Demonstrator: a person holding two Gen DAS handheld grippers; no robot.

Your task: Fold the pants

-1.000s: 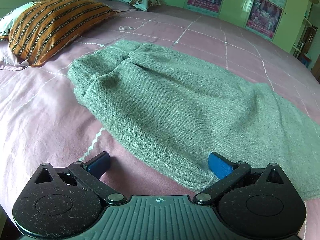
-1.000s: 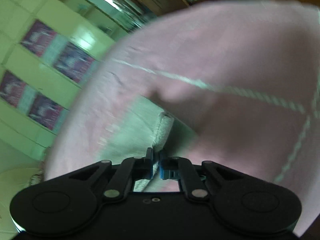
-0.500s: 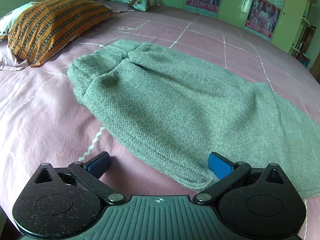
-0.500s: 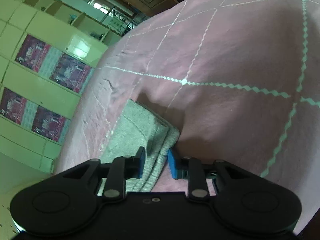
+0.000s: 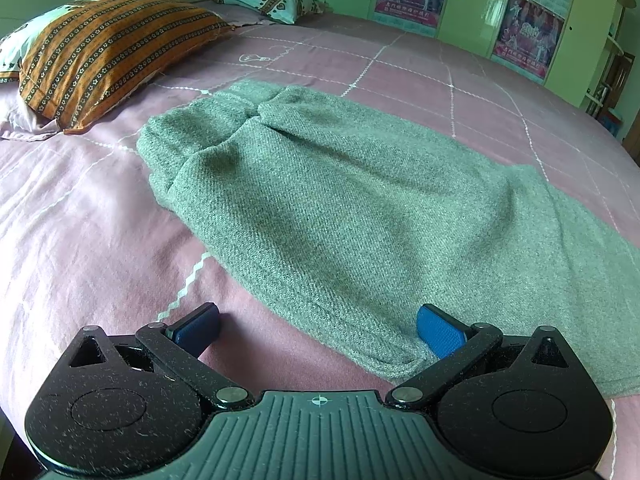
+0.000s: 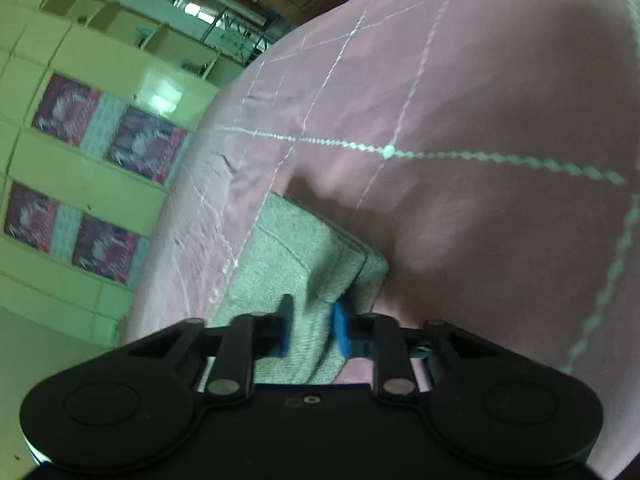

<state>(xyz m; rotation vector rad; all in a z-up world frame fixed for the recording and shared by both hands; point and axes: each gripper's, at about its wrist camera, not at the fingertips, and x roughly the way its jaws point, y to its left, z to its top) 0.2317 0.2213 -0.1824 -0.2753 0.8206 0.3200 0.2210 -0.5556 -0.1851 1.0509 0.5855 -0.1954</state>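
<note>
Left wrist view: pants lie flat mid-bed, waist twd the pillow, left tongs spread wide w/ one pad by the near hem corner, prob. to grab it; right tongs part-spread astride the far hem, not pinching.

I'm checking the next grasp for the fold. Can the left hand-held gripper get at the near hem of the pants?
Probably yes: the left hand-held gripper is open, the pants hem lies flat on the bed between its fingers, and nothing blocks it.
</note>
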